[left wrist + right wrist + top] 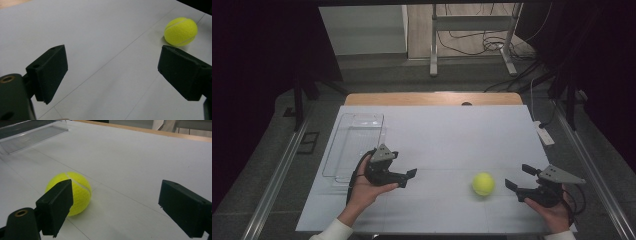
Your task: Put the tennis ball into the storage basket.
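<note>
A yellow tennis ball [483, 183] rests on the white table sheet [447, 140], right of centre near the front. My left gripper [408, 178] is held at the left, pointing right toward the ball with a wide stretch of sheet between; its jaws stand open and empty, and the ball [180, 31] shows far off at the upper right. My right gripper [519, 176] sits just right of the ball, pointing left, jaws open with nothing between them. In the right gripper view the ball [75, 192] lies just beyond the left jaw, apart from it.
A clear plastic tray [354, 145] lies along the left side of the sheet, behind the left hand, and its corner [32, 136] shows at the upper left. The wooden table edge [432, 98] runs along the back. A white remote-like device [543, 133] lies off the right edge.
</note>
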The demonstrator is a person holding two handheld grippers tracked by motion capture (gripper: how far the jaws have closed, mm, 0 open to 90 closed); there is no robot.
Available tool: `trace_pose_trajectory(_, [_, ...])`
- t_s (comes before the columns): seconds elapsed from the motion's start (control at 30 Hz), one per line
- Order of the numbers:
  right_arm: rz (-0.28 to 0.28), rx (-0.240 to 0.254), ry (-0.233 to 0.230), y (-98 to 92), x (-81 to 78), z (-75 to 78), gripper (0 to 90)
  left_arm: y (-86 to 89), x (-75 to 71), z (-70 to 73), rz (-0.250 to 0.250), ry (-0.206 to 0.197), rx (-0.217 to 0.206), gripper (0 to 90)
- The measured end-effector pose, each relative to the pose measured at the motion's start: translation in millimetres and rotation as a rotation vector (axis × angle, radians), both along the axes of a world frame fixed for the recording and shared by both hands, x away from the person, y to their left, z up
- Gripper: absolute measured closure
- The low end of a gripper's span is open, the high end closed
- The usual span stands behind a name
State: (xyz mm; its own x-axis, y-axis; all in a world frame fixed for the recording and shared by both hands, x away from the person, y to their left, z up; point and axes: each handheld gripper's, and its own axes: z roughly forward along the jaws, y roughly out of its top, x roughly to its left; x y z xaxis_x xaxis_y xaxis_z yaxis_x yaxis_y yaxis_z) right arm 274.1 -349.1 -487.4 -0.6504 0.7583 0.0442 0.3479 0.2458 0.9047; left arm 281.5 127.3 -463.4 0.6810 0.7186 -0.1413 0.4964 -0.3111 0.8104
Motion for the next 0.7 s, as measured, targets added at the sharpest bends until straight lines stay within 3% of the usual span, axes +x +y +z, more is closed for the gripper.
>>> trace_pose_trajectory(0.7, [0.003,-0.005,0.004,0.6,0.5,-1.2,12.6,-21.8,7.4,0.8,-0.041,0.005,0.005,10.2])
